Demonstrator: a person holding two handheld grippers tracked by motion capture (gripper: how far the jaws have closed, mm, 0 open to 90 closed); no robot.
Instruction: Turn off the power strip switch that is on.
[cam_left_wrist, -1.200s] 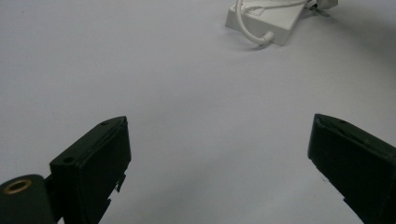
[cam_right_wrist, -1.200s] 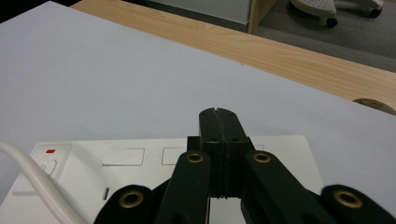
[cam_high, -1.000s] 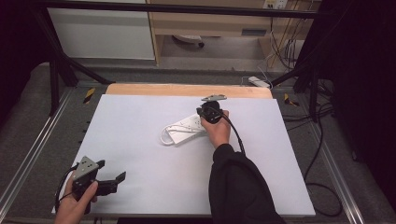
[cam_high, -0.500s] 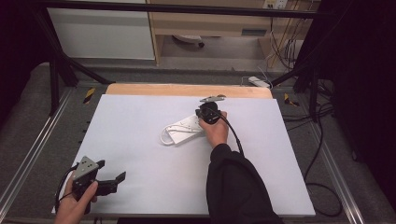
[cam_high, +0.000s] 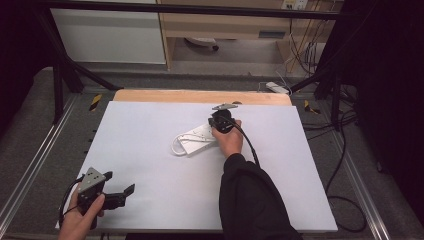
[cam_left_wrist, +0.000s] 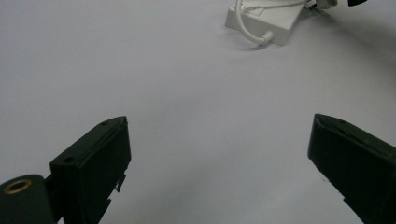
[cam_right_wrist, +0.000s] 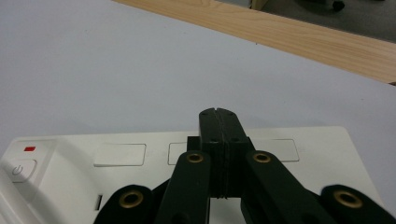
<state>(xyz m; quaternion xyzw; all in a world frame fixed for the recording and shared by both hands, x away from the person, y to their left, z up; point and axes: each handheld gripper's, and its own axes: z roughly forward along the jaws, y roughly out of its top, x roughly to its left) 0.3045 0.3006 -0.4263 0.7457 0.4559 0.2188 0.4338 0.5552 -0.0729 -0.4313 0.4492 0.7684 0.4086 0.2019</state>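
Observation:
A white power strip (cam_high: 192, 143) with a looped white cord (cam_left_wrist: 254, 36) lies near the middle of the white table (cam_high: 140, 125). My right gripper (cam_high: 219, 124) is over the strip's right end, its jaws pressed together with nothing between them. In the right gripper view the shut tips (cam_right_wrist: 218, 114) hover above the row of sockets on the power strip (cam_right_wrist: 317, 154), whose power button (cam_right_wrist: 18, 169) is at the left. My left gripper (cam_high: 120, 184) is held at the table's front left, open and empty. The left gripper view has its jaws wide apart (cam_left_wrist: 217, 126), with the power strip (cam_left_wrist: 266, 21) far ahead.
A wooden strip (cam_high: 200, 96) runs along the table's far edge. Metal rails flank the table, and black cables (cam_high: 345, 200) trail on the floor to the right. A white cabinet and a wooden shelf stand beyond.
My right gripper has shifted slightly left over the power strip. The left gripper has stayed where it was.

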